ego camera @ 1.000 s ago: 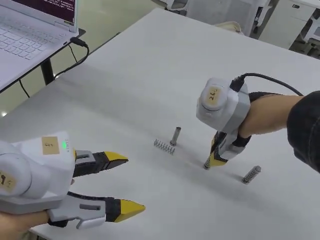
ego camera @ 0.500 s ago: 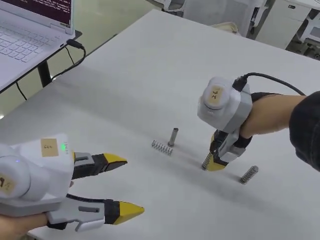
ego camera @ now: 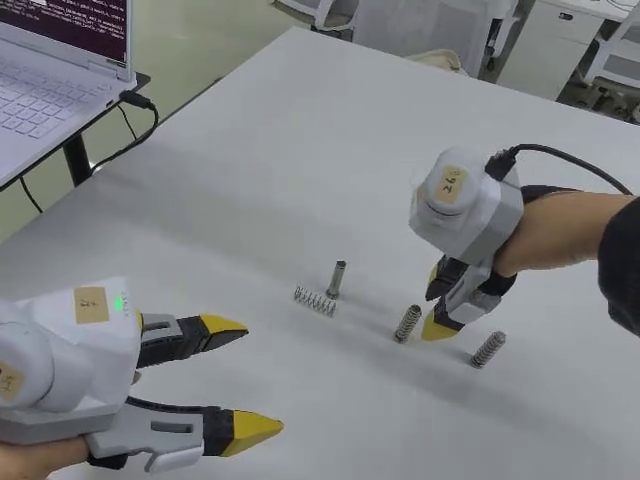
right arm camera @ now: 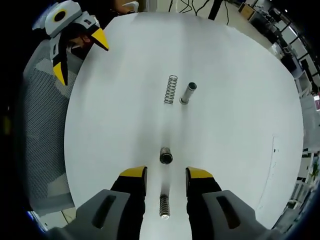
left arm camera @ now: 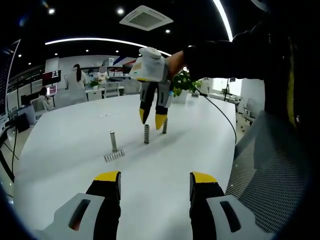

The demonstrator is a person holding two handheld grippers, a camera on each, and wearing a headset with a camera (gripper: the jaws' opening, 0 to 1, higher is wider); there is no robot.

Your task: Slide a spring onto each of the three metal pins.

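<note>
The large white table [ego camera: 300, 130] carries all the small parts, and the short bare metal pin [ego camera: 338, 278] that stands upright on it is the reference for every place here. Far to the left of this pin and behind it, beyond the table edge, is an open white laptop [ego camera: 40, 90].

The left gripper [ego camera: 262, 378], white with yellow tips, is in front of the pin and to its left. Its jaws are wide apart and hold nothing. The right gripper [ego camera: 440, 318] points down at the table on the right of the pin. Its jaws are a little apart and grip nothing.

A loose steel spring [ego camera: 314, 300] lies on the table just beside the pin, on its left front side. A second pin with a spring around it [ego camera: 407, 323] stands to the right of the bare pin, just beside the right gripper's tips. A third spring-covered pin [ego camera: 488, 348] is further right, past those tips.
</note>
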